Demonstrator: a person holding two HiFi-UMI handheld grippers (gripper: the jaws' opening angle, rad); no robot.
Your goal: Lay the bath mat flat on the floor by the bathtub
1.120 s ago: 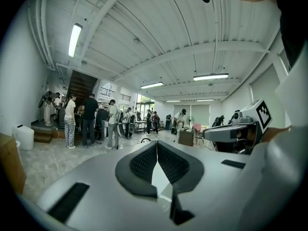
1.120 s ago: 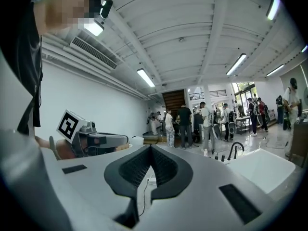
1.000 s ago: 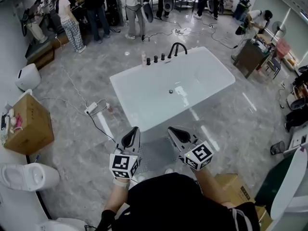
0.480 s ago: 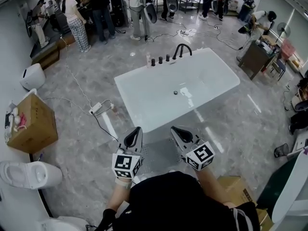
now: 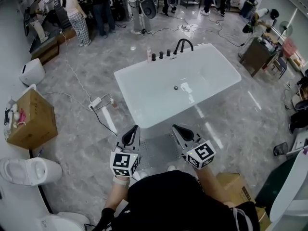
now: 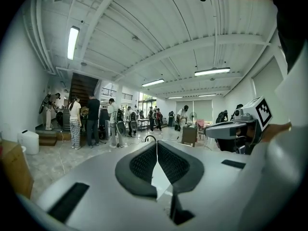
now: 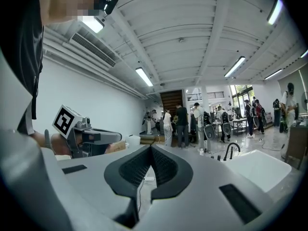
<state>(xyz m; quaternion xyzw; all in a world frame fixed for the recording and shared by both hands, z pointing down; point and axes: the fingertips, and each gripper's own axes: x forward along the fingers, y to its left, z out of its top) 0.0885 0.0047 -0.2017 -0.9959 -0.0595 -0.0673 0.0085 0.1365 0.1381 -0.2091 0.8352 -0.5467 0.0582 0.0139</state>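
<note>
The white bathtub [image 5: 144,107] stands in the middle of the grey marble floor. A grey textured bath mat [image 5: 157,151] lies on the floor against the tub's near side; my arms and body hide its near edge. My left gripper [image 5: 131,132] is held over the mat's left part, shut with nothing between its jaws. My right gripper [image 5: 179,130] is over the mat's right part, also shut and empty. In the left gripper view the jaws [image 6: 156,144] point level across the room. In the right gripper view the jaws [image 7: 150,147] do the same, with the tub [image 7: 260,170] at the right.
A black tap [image 5: 183,44] and bottles sit on the tub's far rim. A power strip with cables [image 5: 95,102] lies left of the tub. A cardboard box [image 5: 26,119] and a toilet [image 5: 29,171] stand at the left. Several people stand at the back.
The head view has shifted slightly, so the tub sits a little higher and to the right in the frame. Both grippers stay shut and keep almost the same place over the mat.
</note>
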